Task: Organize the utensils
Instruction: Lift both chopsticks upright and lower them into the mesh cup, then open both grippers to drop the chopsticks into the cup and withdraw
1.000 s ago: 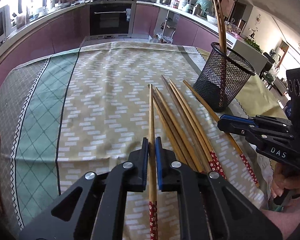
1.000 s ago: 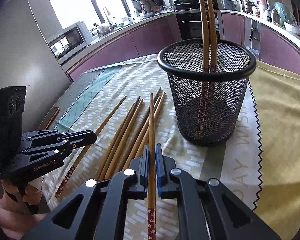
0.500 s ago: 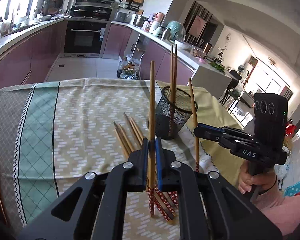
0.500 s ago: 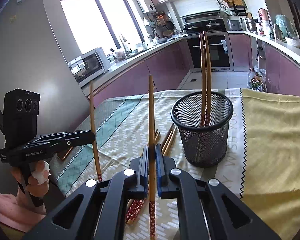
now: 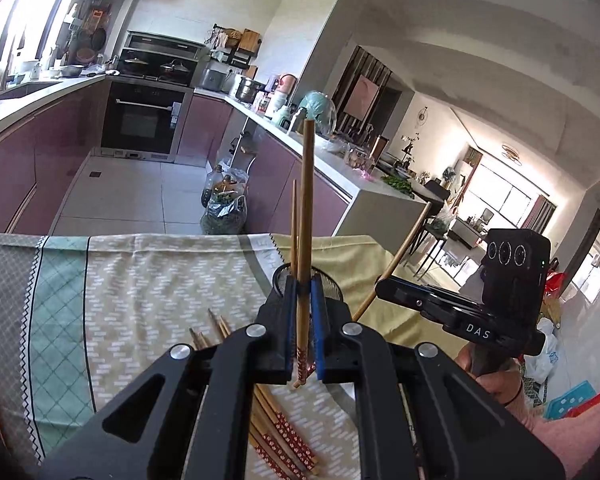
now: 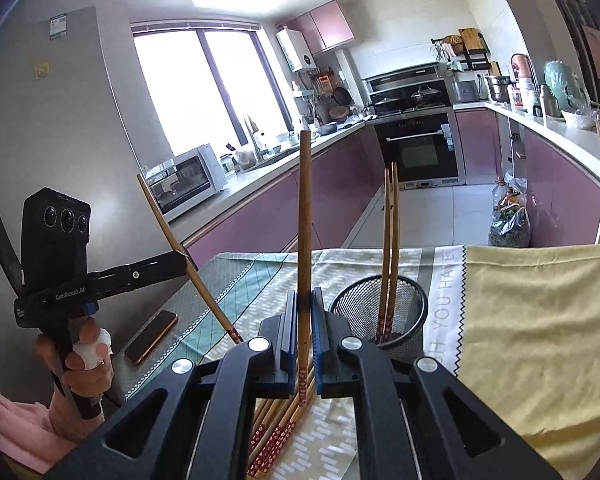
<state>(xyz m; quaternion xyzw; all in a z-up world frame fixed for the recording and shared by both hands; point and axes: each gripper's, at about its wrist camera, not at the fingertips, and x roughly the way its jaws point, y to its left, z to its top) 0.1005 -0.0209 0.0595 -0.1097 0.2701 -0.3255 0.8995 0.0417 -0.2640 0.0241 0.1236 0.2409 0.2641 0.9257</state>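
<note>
Both grippers hang above the table, each shut on one wooden chopstick with a red patterned end. In the left wrist view my left gripper (image 5: 302,286) pinches its chopstick (image 5: 307,200) nearly upright. To the right, my right gripper (image 5: 381,287) holds a chopstick (image 5: 402,254) tilted. In the right wrist view my right gripper (image 6: 304,300) clamps its chopstick (image 6: 304,216) upright, and the left gripper (image 6: 187,261) holds a slanted chopstick (image 6: 172,236). The black mesh cup (image 6: 414,294) stands just right of my right fingers with two chopsticks (image 6: 390,240) in it. Several loose chopsticks (image 6: 278,426) lie on the cloth below.
A phone (image 6: 152,336) lies on the table's left side. A yellow cloth (image 6: 540,320) covers the right part of the table, next to a patterned tablecloth (image 5: 148,280). Kitchen counters and an oven stand beyond the far edge. A hand (image 6: 86,354) grips each handle.
Both grippers rose from the table, each lifting a chopstick out of the loose bundle. The views tilted up, and the cup now sits lower and farther below the fingers.
</note>
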